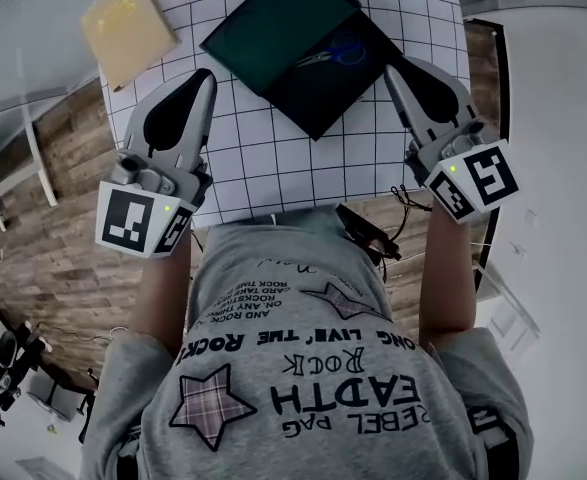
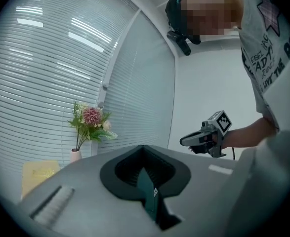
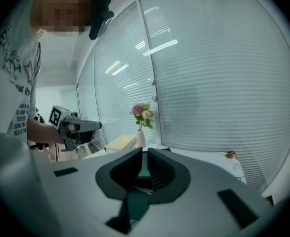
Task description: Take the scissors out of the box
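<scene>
A dark green box (image 1: pixel 341 78) lies open on the white grid mat (image 1: pixel 273 153), its lid (image 1: pixel 273 23) folded back to the left. Blue-handled scissors (image 1: pixel 335 52) rest inside the box. My left gripper (image 1: pixel 209 76) is shut and empty, its tip just left of the lid's near corner. My right gripper (image 1: pixel 391 66) is shut and empty, its tip at the box's right corner. In the left gripper view the jaws of my left gripper (image 2: pixel 143 147) meet, with green box surface showing beyond them. In the right gripper view my right gripper (image 3: pixel 145 149) points at the green box.
A yellow pad (image 1: pixel 128 28) lies at the mat's far left corner. A vase of flowers (image 2: pixel 88 127) stands behind it by the window blinds. The table ends close on both sides over a wooden floor (image 1: pixel 63 258). The person's torso fills the near edge.
</scene>
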Available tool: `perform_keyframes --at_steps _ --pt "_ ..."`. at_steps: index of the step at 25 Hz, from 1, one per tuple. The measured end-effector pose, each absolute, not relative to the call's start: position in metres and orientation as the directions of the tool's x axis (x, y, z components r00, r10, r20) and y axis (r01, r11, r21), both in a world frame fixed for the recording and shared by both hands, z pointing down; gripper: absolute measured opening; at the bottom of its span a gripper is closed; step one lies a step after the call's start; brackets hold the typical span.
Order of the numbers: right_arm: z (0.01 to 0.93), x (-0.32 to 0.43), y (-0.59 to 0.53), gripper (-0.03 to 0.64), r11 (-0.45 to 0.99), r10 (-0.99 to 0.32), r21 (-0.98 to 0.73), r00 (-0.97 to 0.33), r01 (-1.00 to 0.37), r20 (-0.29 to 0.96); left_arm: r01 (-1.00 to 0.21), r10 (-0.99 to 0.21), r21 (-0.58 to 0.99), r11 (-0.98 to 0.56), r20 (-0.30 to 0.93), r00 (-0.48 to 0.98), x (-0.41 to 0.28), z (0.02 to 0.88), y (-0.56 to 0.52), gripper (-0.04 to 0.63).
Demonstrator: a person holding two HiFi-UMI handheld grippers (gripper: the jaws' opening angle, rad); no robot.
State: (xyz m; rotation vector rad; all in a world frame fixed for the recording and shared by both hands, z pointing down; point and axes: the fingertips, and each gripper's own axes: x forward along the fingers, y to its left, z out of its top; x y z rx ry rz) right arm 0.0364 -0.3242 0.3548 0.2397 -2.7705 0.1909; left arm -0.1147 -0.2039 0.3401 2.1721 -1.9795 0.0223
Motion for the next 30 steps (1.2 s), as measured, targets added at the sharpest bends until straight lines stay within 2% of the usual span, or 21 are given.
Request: perform_keyframes --at_steps 5,10,16,20,22,30 --pt "0.401 0.023 -0.329 0.017 0.993 -0.083 -0.030 -0.859 -0.114 0.506 -0.987 -0.983 0.147 -0.071 0.160 0.095 -0.116 0.350 -0.204 0.009" --pt "0.445 0.013 -0.326 0.017 0.999 -0.011 0.046 -0.774 0.023 0.633 -0.987 -0.982 0.151 -0.061 0.168 0.087 -0.114 0.358 -0.203 0.009" --pt "0.502 0.011 -0.327 0.017 0.920 0.010 0.210 -0.554 0.331 0.832 -0.986 -0.982 0.159 -0.045 0.174 0.073 -0.113 0.362 -0.200 0.009" --pt "0.528 0.007 -0.329 0.035 0.848 0.018 0.228 -0.457 0.478 0.889 -0.986 -0.984 0.163 -0.032 0.168 0.060 -0.112 0.365 -0.198 0.009" --pt "0.539 0.005 -0.329 0.101 0.819 0.031 0.214 -0.413 0.532 0.910 -0.986 -0.986 0.163 -0.020 0.159 0.046 -0.113 0.364 -0.196 0.009" --pt "0.571 0.009 -0.341 0.104 0.688 -0.003 0.171 -0.234 0.705 0.972 -0.985 -0.986 0.169 0.015 0.165 0.013 -0.118 0.367 -0.190 0.009"
